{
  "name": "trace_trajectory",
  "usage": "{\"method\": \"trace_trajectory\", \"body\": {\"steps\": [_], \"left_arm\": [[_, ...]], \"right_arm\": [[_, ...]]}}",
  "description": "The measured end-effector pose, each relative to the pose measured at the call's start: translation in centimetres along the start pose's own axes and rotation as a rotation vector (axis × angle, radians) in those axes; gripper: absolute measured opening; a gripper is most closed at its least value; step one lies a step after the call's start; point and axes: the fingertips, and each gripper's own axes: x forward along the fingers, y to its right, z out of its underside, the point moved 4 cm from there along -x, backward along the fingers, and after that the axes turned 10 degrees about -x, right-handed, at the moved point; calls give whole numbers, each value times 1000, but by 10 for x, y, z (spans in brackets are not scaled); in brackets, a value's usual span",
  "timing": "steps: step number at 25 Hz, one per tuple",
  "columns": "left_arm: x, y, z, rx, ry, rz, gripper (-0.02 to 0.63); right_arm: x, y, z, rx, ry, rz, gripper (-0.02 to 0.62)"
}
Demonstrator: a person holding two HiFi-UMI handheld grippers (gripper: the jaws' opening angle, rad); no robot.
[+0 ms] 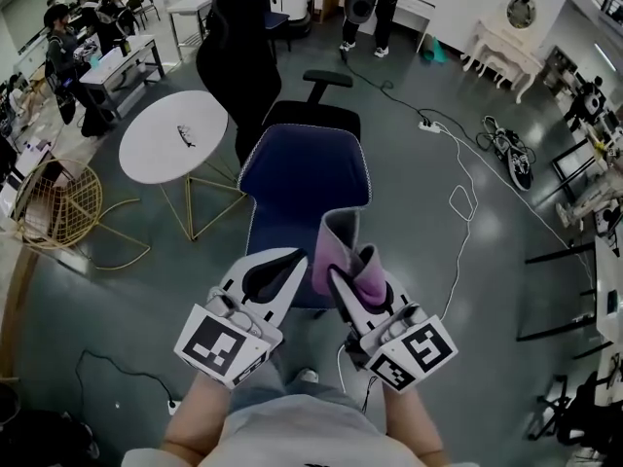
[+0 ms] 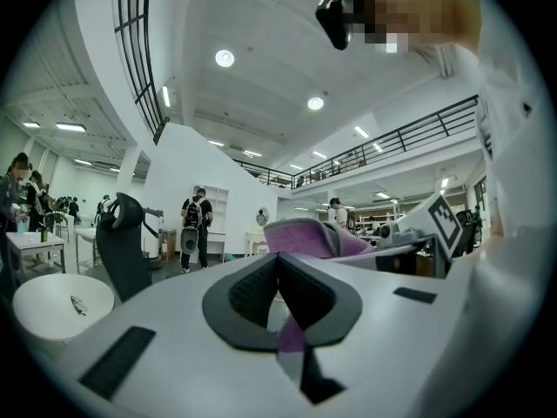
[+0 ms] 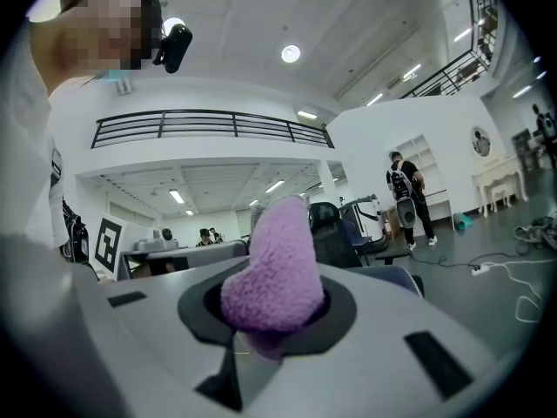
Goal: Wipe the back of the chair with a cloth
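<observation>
Blue fabric office chair (image 1: 305, 178) stands on the grey floor (image 1: 428, 290) just ahead, its back towards the person. The right gripper (image 1: 353, 275) has its fingers clamped on a fluffy purple cloth (image 1: 338, 246), raised near that back. The left gripper (image 1: 268, 278) has its fingers together, empty. By my reading, all the wiping is still to do.

Left gripper (image 1: 280, 267) & right gripper (image 1: 352, 269) white, blk pads (image 1: 261, 278), b/w marker cubes (image 1: 222, 343), pale top (image 1: 292, 438).

cloth (image 1: 336, 241) end hidden in right gripper (image 1: 352, 272), item (image 1: 185, 136) on table (image 1: 154, 154) indistinct
</observation>
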Motion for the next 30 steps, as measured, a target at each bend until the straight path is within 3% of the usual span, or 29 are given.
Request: {"method": "trace_trajectory", "body": {"steps": [19,30], "left_arm": [[38,-119,-13,-15,-64,127,12],[40,-159,-14,-57,-82,186,12]], "right_arm": [[110,30,9,46,-10,146,80],[143,24,12,47,-31,216,80]]}}
